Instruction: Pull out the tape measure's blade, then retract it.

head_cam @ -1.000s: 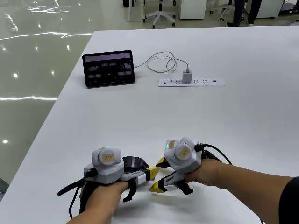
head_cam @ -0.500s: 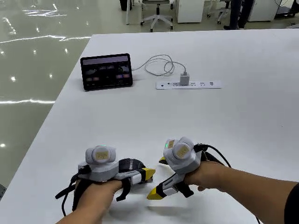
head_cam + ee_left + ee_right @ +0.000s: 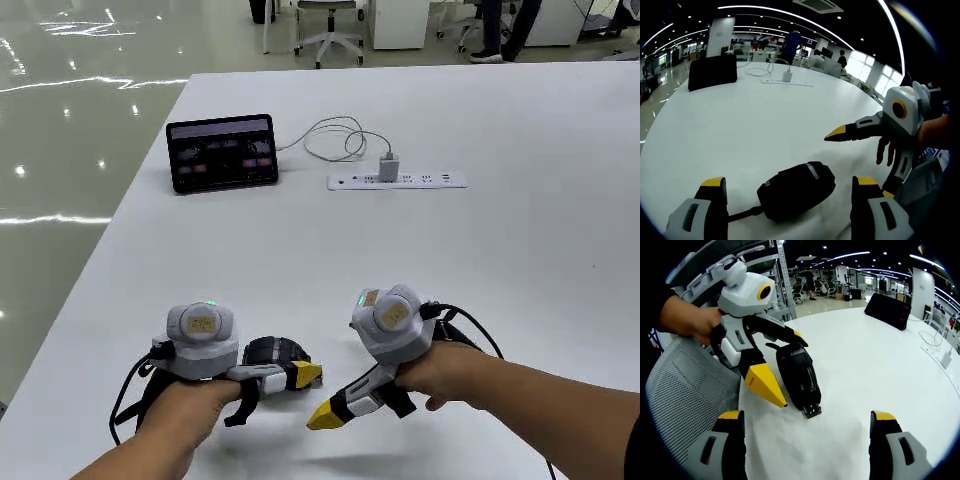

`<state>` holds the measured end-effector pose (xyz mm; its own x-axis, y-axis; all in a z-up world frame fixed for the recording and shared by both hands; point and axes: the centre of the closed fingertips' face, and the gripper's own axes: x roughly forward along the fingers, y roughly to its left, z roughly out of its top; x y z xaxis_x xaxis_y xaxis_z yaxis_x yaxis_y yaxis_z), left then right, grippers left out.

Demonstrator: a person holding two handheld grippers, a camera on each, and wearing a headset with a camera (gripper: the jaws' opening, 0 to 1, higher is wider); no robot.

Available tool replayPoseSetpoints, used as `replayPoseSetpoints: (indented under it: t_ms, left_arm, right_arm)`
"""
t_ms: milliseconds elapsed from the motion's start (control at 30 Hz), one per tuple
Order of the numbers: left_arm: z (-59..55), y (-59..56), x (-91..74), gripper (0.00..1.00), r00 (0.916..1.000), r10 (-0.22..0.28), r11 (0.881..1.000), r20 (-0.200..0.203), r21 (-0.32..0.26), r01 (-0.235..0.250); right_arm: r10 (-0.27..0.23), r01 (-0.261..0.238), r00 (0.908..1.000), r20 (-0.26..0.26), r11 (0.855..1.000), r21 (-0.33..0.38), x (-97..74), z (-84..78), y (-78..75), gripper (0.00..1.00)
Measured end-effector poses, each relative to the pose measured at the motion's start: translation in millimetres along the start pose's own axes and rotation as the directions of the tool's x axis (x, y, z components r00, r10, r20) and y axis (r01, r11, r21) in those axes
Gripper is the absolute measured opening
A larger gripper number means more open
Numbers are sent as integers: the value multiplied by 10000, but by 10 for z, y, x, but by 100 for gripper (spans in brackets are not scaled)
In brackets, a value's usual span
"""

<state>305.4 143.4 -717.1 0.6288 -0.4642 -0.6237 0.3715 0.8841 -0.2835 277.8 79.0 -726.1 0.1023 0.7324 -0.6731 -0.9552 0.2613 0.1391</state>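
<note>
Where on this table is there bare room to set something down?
Free: the broad table band between the tablet, the power strip and the near edge; also the stretch past the power strip's right end. Crowded: the near edge, where the left tool straddles the tape measure beside the right tool, and the cable loop.

Two claws (image 3: 300, 372) (image 3: 335, 408), one tape measure (image 3: 270, 352), one tablet (image 3: 222, 152)
</note>
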Motion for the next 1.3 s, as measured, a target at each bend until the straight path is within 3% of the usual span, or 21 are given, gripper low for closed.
replayPoseSetpoints:
  t_ms: [67,133,233,300,467,533,767,1000,1133,1200,1300]
  left_arm:
    - [-13,44,-27,100,9998,120,9998,-127,147,-118]
    - [148,52,-73,100,9977,-9,9995,675,307,-11]
    - [247,64,-175,100,9945,-214,9993,1026,338,180]
    - [198,121,-219,100,9973,-128,9955,724,949,59]
    - [114,196,-345,100,9974,-255,9870,676,1603,143]
    - [47,270,-396,100,9990,14,9776,438,2104,-106]
    - [9,271,-520,100,9984,-245,9719,514,2353,118]
    - [47,103,-661,100,9950,-712,9723,707,2276,534]
    - [45,120,-673,100,9950,-668,9729,738,2260,486]
    - [24,143,-662,100,9954,-634,9738,720,2226,459]
    - [-14,167,-634,100,9960,-557,9743,696,2219,390]
  right_arm:
    - [-86,86,9999,90,10000,11,-36,-11,-8,100]
    - [-200,199,9997,145,9998,98,-78,-29,-14,100]
    - [-400,392,9984,390,9990,204,-161,-41,-25,100]
    - [-534,514,9971,551,9980,375,-232,-56,-40,100]
    - [-990,915,9900,1005,9929,762,-468,-137,-98,100]
    - [-1170,1073,9877,1034,9897,943,-562,-217,-136,100]
    - [-1738,1532,9750,1386,9771,1479,-875,-326,-178,100]
    - [-2281,1953,9583,1723,9625,1880,-1130,-369,-251,100]
    - [-2513,2180,9528,1705,9569,1921,-1237,-435,-293,100]
    - [-2768,2579,9521,1301,9552,1451,-1281,-552,-335,100]
    - [-2777,2508,9508,1372,9501,1853,-1320,-638,-335,100]
